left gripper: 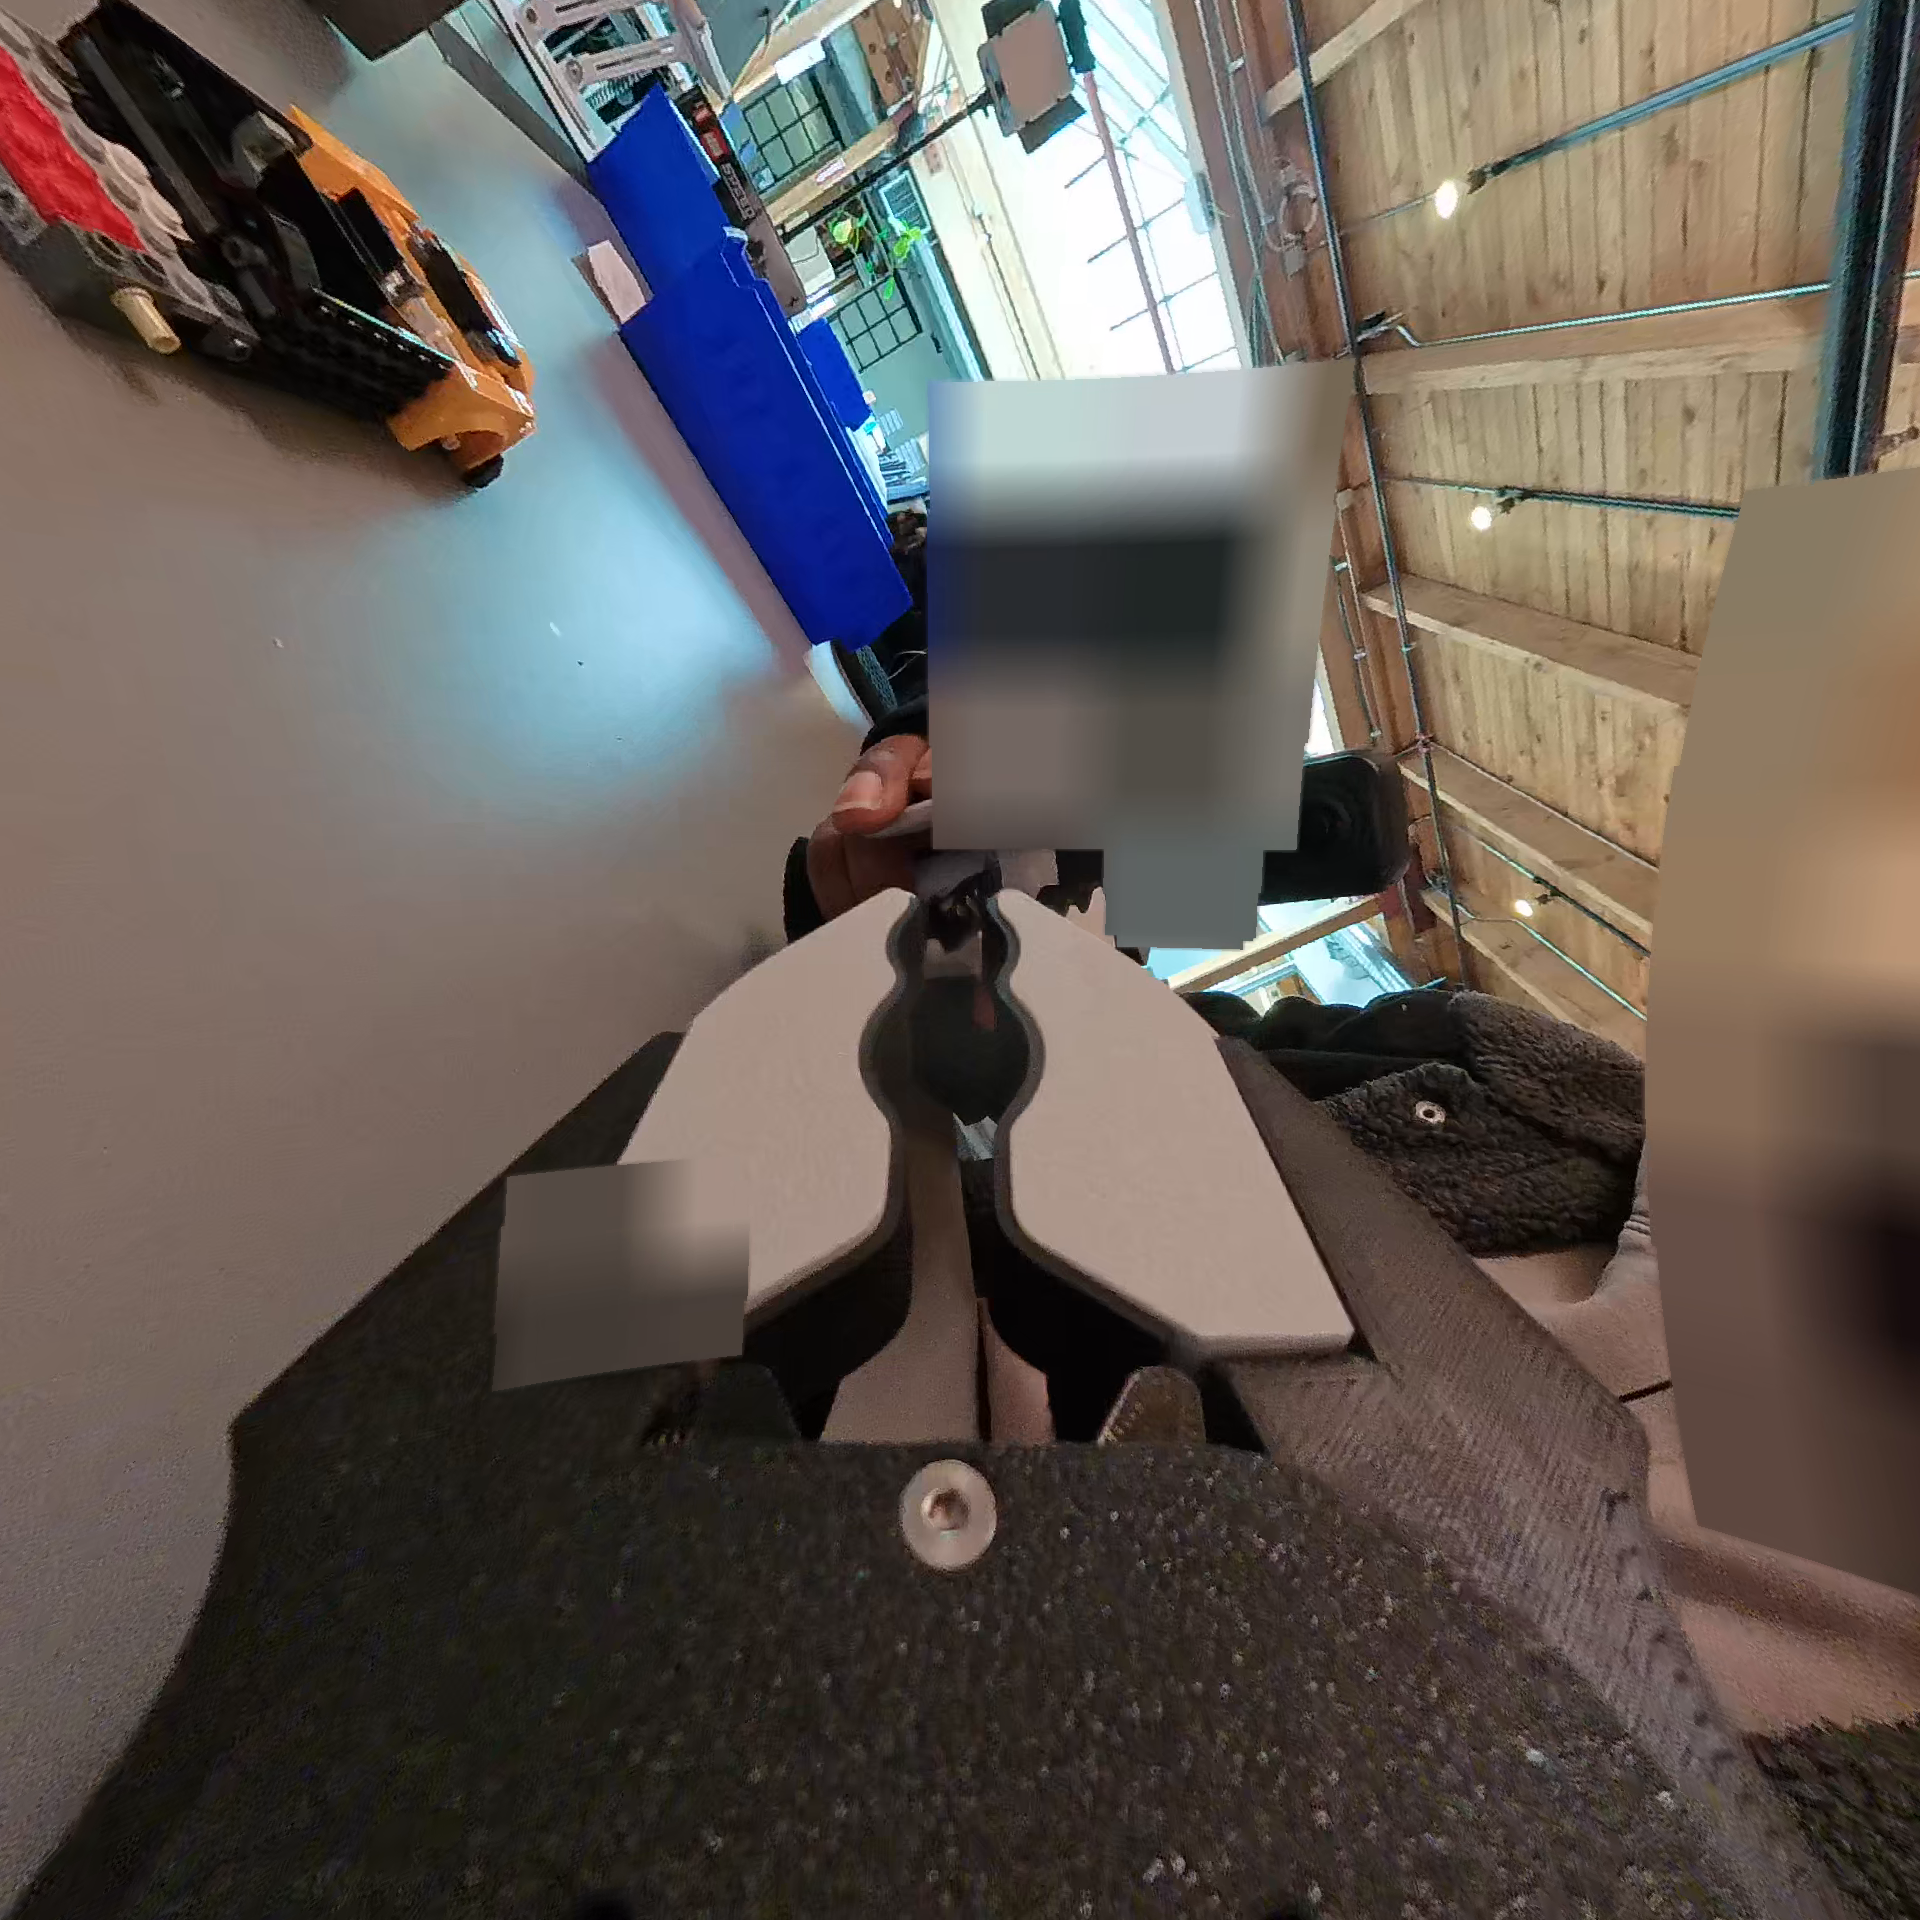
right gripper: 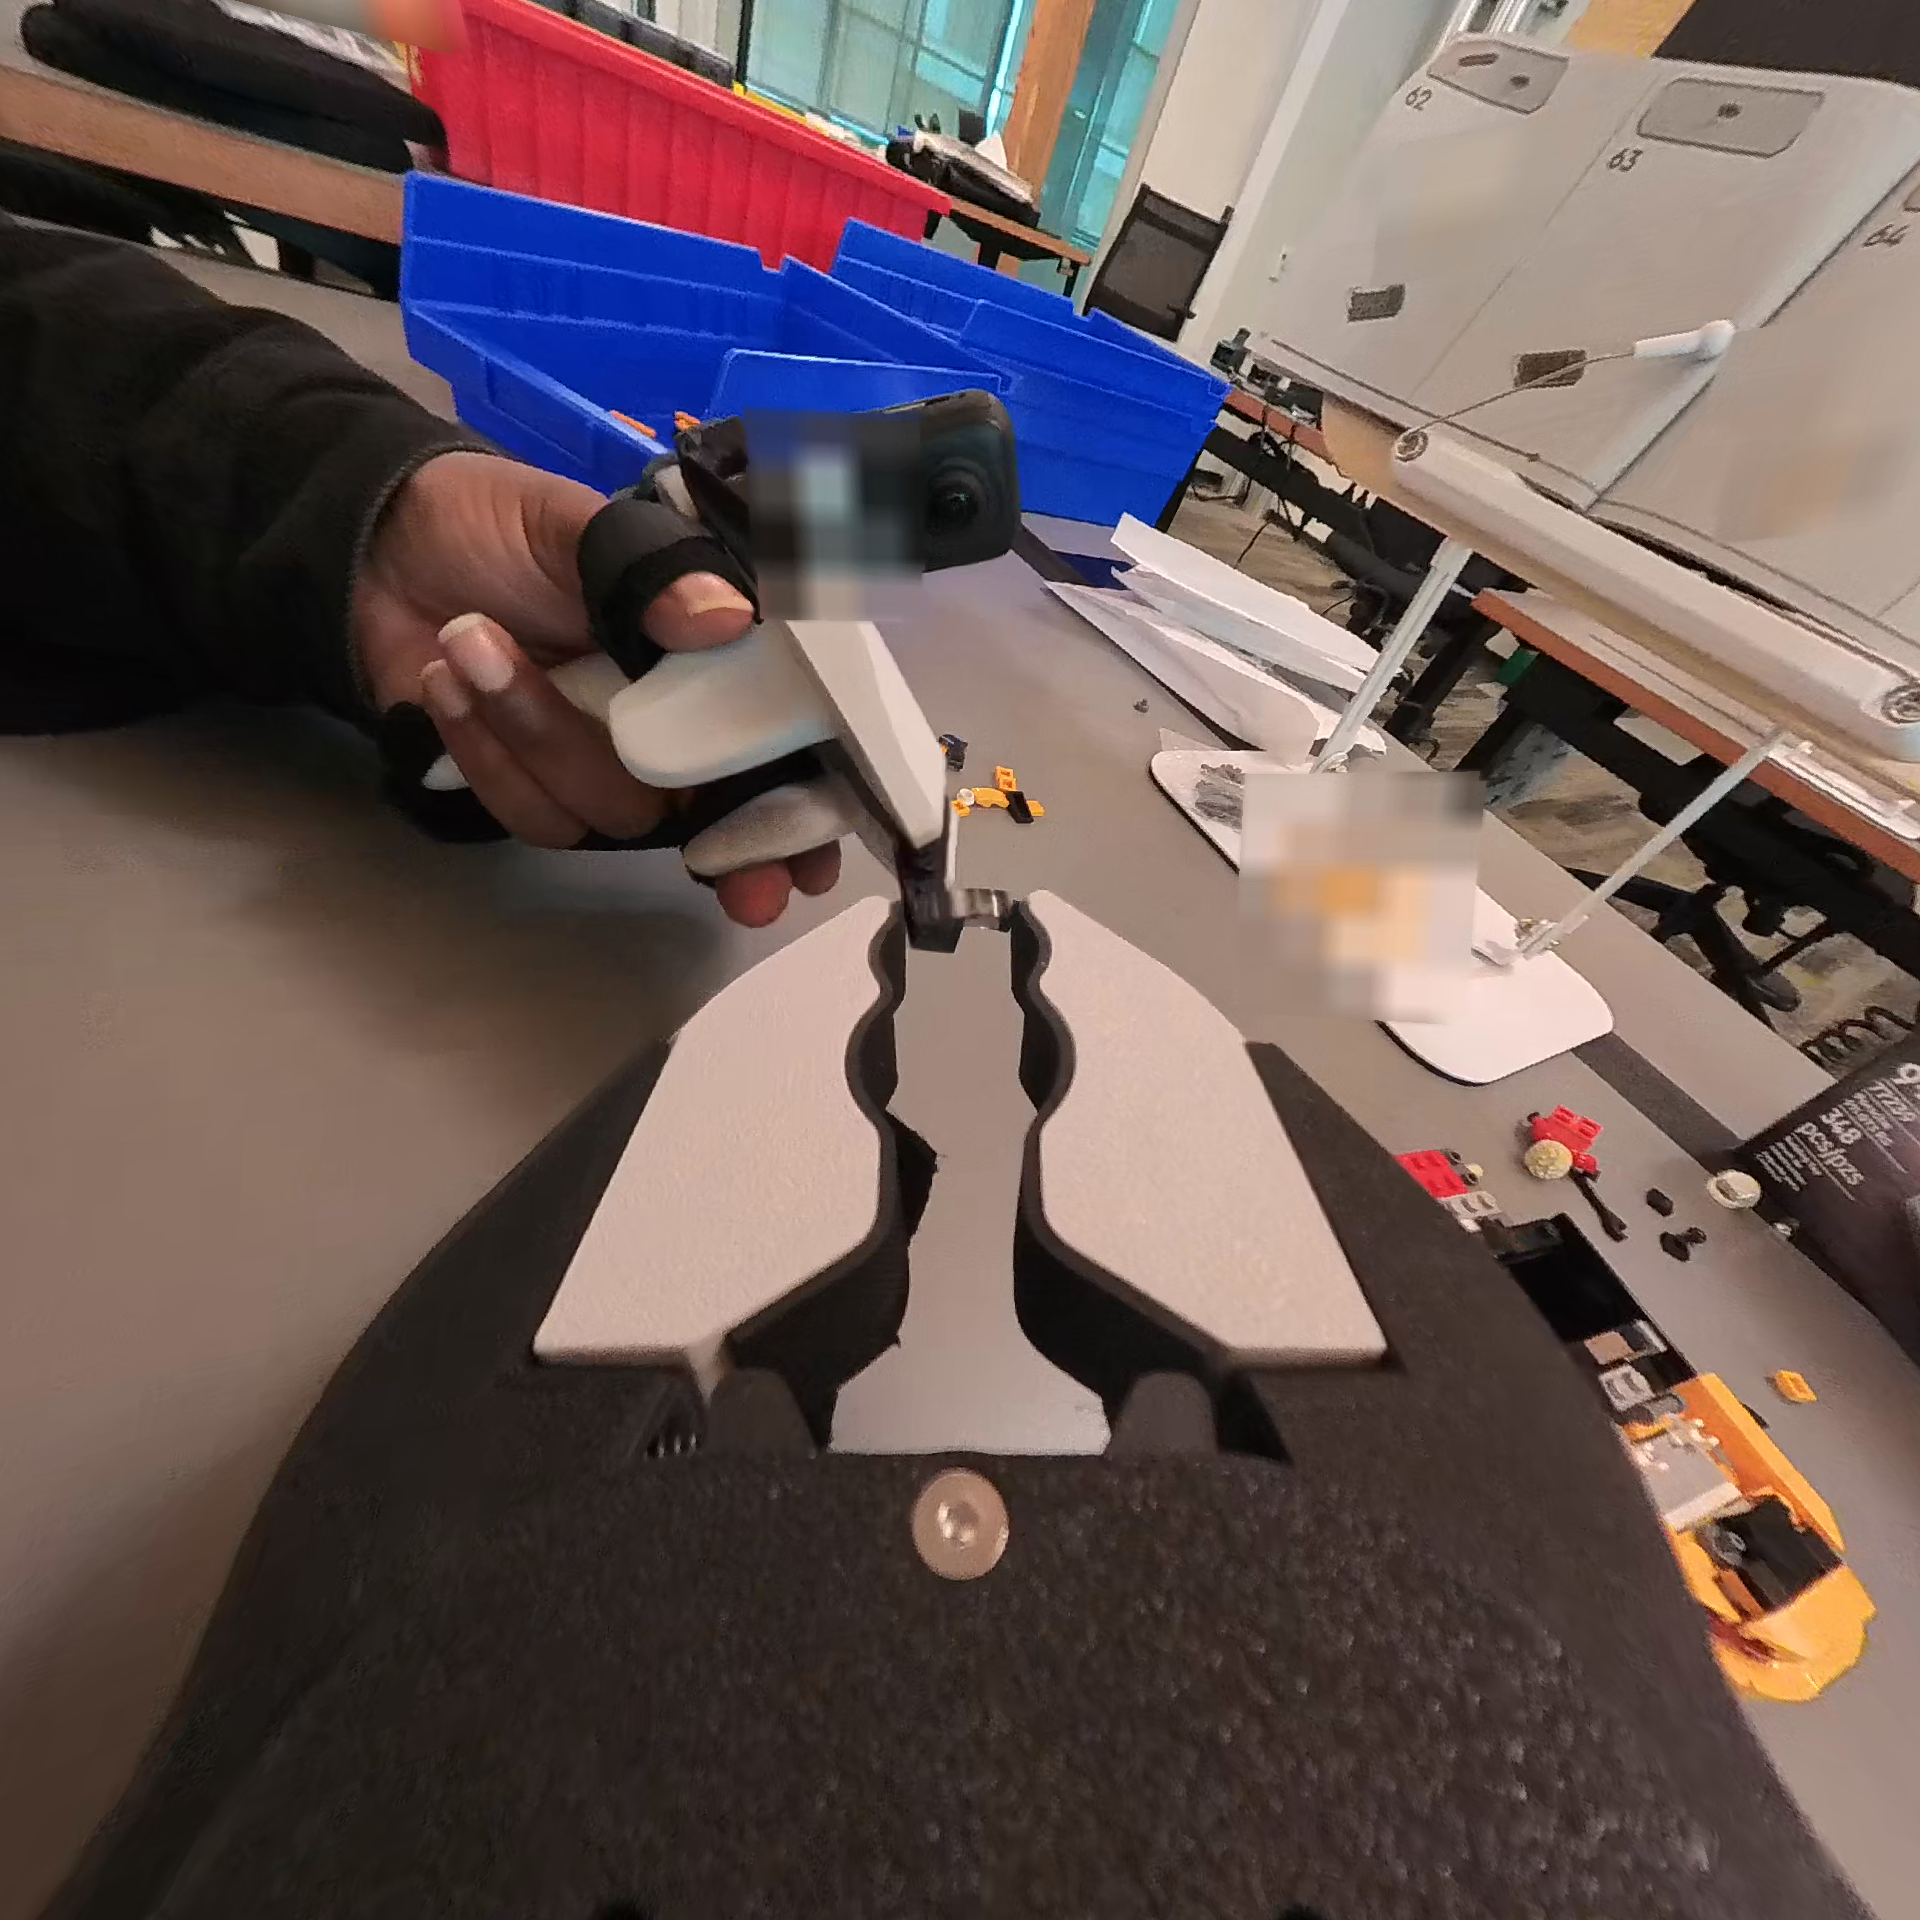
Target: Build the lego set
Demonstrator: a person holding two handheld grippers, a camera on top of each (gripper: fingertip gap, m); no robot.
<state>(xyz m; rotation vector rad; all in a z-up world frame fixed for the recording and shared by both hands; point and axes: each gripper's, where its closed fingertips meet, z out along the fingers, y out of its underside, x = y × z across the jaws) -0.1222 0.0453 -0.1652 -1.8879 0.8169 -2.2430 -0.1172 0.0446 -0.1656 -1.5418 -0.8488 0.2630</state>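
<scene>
Two grippers meet: your left gripper (left gripper: pixel 951 920) clamps a small black piece (right gripper: pixel 928 914), right gripper (right gripper: pixel 956 914) apart around its clear end (mid-air).

Directly ahead of the right tongs (right gripper: pixel 961 920), the left tongs (right gripper: pixel 930 868) and the hand (right gripper: pixel 499 665) holding them block the way forward. To the left, bare tabletop (right gripper: pixel 260 935) lies open. To the right stand a white lamp base (right gripper: pixel 1496 1029), loose bricks (right gripper: pixel 1558 1138) and the orange car model (right gripper: pixel 1745 1517). Blue bins (right gripper: pixel 644 312) wall off the far side.
</scene>
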